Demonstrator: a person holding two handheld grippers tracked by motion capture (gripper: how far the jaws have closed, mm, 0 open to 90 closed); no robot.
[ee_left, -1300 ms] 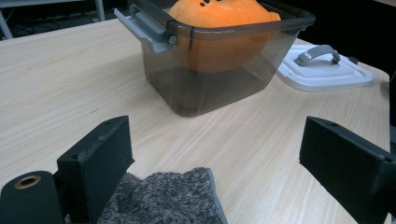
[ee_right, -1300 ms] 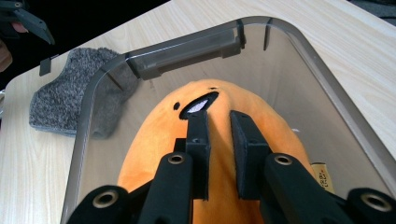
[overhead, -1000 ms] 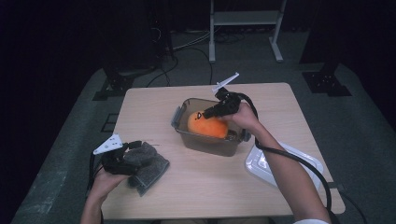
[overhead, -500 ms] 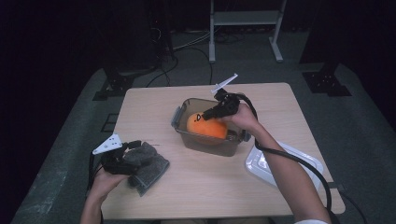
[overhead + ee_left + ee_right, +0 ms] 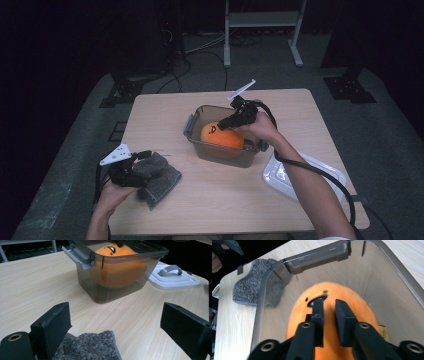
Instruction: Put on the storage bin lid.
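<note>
One orange toy (image 5: 332,322) (printed face up), lengthwise along the bin (image 5: 402,272).

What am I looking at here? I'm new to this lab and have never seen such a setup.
A person sits at a light wooden table with a hand-held two-jaw tool in each hand. One picture comes from a camera above the table; the other two come from cameras riding on each tool, looking along its black jaws.

On the table stand a smoky transparent plastic box holding an orange soft toy, a white plastic lid with a grey handle and a grey fuzzy cloth.

The right tool reaches into the box, its jaws nearly closed above the toy; I cannot tell whether it pinches it. The left tool rests open over the cloth.
</note>
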